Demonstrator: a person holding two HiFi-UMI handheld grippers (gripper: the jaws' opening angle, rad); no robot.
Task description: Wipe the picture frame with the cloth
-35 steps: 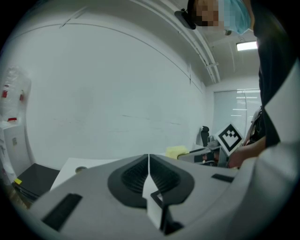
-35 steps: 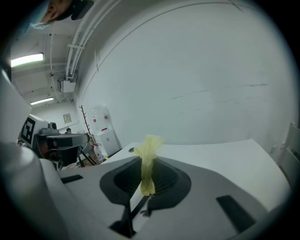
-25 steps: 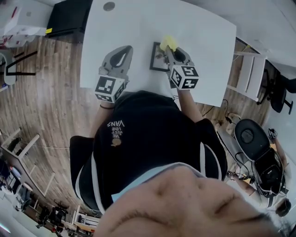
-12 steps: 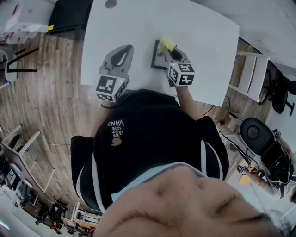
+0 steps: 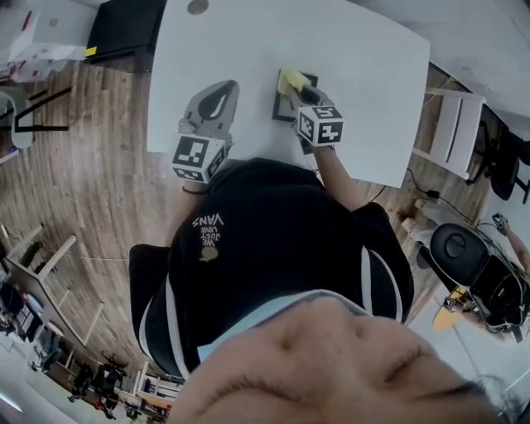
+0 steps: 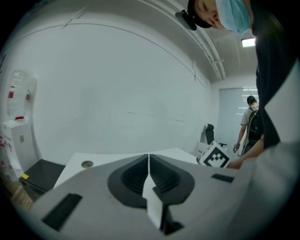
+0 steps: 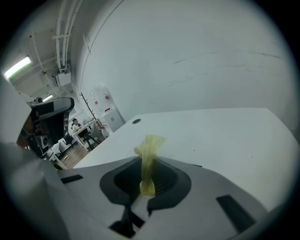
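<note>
A small dark picture frame (image 5: 283, 108) lies flat on the white table (image 5: 248, 50) in the head view. My right gripper (image 5: 296, 88) is over its upper left part, shut on a yellow cloth (image 5: 291, 80) that rests on the frame. In the right gripper view the cloth (image 7: 148, 154) stands up between the closed jaws of my right gripper (image 7: 146, 174). My left gripper (image 5: 217, 98) rests on the table left of the frame, shut on nothing. Its jaws meet in the left gripper view, where my left gripper (image 6: 148, 169) points over the bare tabletop.
A round grommet (image 5: 197, 7) sits at the table's far edge. A black cabinet (image 5: 124, 29) stands beyond the left corner. White chairs (image 5: 451, 132) and a black office chair (image 5: 464, 257) stand to the right. A person (image 6: 249, 119) stands far off by the wall.
My right gripper has slid the yellow cloth to the left across the top of the frame. The left gripper has stayed where it was.
</note>
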